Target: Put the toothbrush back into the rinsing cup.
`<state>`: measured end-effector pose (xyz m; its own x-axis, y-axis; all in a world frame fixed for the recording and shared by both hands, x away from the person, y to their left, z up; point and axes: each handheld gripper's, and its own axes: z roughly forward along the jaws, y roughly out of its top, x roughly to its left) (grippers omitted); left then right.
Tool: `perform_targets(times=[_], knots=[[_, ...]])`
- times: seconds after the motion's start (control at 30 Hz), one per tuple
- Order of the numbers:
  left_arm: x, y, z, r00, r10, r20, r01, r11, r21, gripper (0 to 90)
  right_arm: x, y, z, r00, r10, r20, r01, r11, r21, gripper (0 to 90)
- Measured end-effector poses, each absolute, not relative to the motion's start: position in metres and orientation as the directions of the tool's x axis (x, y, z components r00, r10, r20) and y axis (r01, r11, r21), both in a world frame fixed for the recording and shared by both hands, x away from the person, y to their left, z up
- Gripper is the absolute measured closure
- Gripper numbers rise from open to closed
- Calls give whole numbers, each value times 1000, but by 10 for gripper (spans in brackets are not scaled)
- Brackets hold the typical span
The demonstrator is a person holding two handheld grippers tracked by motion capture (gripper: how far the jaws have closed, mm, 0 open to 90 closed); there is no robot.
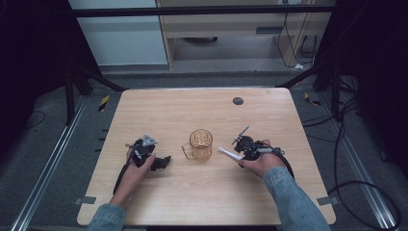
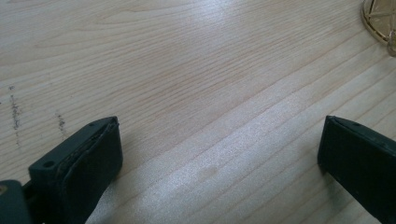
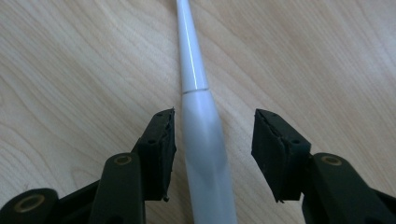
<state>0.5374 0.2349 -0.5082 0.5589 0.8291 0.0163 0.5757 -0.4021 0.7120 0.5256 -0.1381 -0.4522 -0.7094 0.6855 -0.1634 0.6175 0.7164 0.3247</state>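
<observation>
one white toothbrush (image 3: 201, 135) lies flat on the table (image 1: 202, 192), just right of the amber mug (image 1: 200, 143), with the right gripper (image 1: 239, 153) straddling its thick handle, jaws apart on either side and not yet pinching, likely lined up for a pick. left gripper (image 1: 163, 161) rests low on the wood left of the mug, jaws spread wide on nothing, probably parked there to steady the mug if needed.
</observation>
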Motion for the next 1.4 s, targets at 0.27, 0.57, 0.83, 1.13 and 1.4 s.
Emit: perform_targets(times=[0.27, 0.57, 0.83, 1.13, 1.4], knots=[[537, 235, -508, 559, 829, 18, 576, -404, 711, 0, 523, -143, -460, -718, 679, -152, 620, 724, 302, 473], [537, 235, -508, 560, 828, 18, 575, -405, 711, 0, 525, -144, -467, -731, 668, -141, 620, 736, 270, 491], [537, 235, -508, 560, 829, 18, 576, -404, 711, 0, 526, -143, -468, -734, 668, -121, 623, 734, 269, 549], [538, 235, -508, 561, 827, 18, 574, -405, 711, 0, 529, -144, -466, -745, 660, -99, 622, 740, 255, 667], [538, 235, -508, 563, 827, 18, 574, -406, 711, 0, 529, -147, -459, -733, 678, -62, 638, 715, 285, 669]])
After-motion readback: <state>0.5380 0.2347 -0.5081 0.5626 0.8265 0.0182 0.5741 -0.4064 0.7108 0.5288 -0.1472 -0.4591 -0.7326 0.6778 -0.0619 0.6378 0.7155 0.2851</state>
